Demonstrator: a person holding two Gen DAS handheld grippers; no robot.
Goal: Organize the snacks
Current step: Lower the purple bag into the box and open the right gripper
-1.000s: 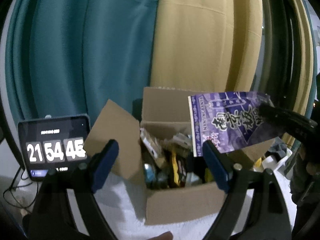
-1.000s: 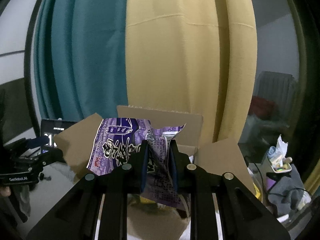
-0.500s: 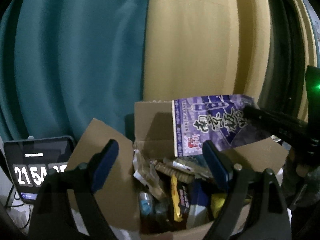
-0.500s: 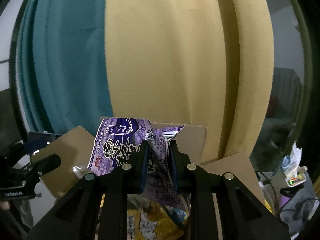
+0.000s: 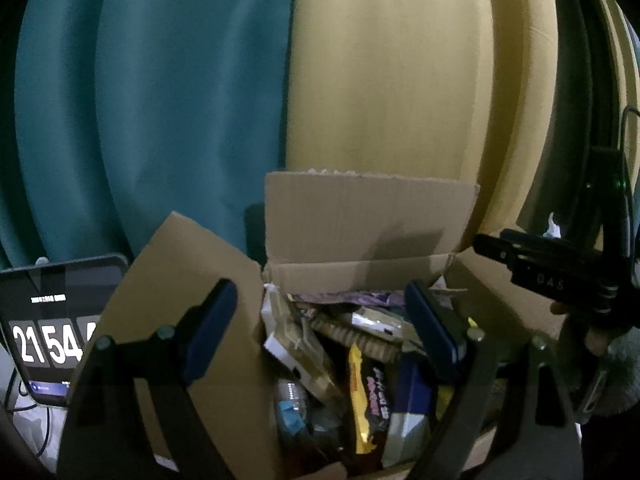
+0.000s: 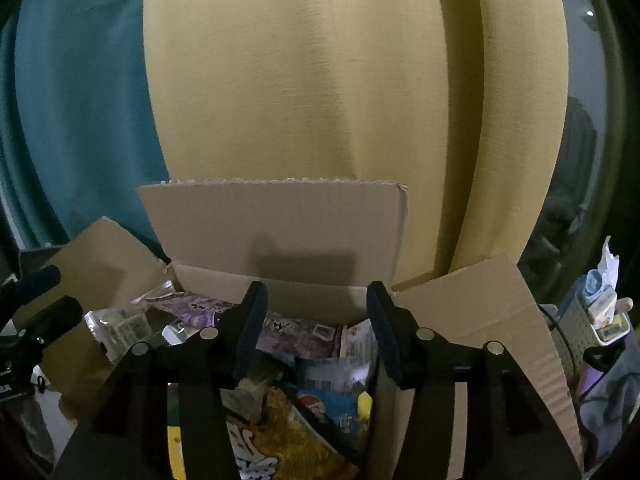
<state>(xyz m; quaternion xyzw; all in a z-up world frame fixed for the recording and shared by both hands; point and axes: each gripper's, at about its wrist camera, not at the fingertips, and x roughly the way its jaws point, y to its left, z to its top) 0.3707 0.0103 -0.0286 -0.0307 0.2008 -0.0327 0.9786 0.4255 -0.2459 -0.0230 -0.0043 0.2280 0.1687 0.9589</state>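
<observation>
Teal and tan curtains (image 6: 312,80) hang behind an opened cardboard box (image 6: 280,224) of snacks. Nearest, the right gripper (image 6: 316,320) has just been opening; its jaws stand spread with nothing between them. Just beyond them, the purple snack packet (image 6: 296,328) lies flat on the other snacks at the box's rear wall, long axis crosswise to the jaws. The left gripper (image 5: 320,328) hovers over the box, jaws spread wide and empty. Left of these jaws stands a clock display (image 5: 52,340).
</observation>
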